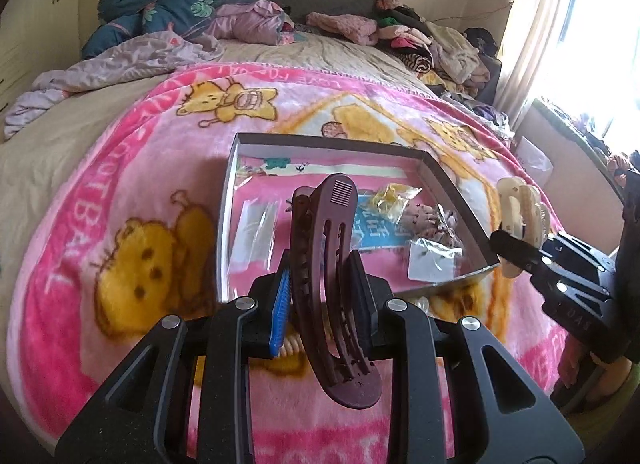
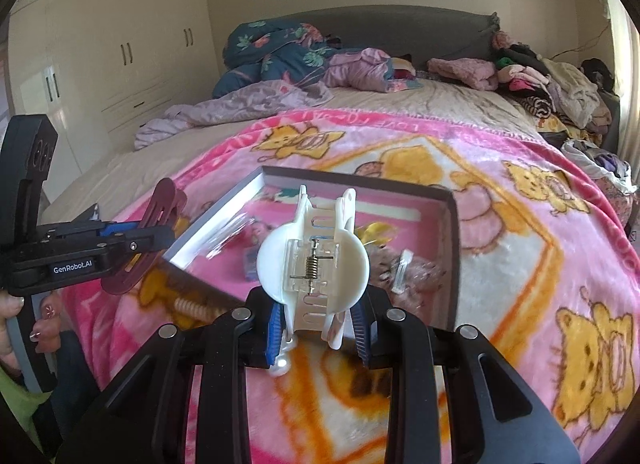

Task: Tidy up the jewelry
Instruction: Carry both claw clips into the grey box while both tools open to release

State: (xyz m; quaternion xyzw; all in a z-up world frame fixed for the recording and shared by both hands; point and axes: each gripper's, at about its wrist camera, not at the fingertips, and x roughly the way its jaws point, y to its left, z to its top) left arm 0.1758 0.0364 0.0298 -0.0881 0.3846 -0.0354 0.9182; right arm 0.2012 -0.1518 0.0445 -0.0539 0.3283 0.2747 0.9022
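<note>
On pink blanket (image 1: 132, 168): box (image 1: 456, 184); left tongs (image 1: 320, 276) grip maroon clip (image 1: 332, 264), right tongs (image 2: 320, 316) white clip (image 2: 312, 260).

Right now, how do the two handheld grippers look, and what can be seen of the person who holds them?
Both grippers are black, with angular cut-out arms, round silver bolts and ribbed blue pads inside the jaws. The left gripper carries white lettering, "GenRobot.AI", on its side. The right gripper shows faint embossed letters on its body. No cables are visible. At the left gripper's handle, a hand has decorated nails, with a lime-green garment below.
</note>
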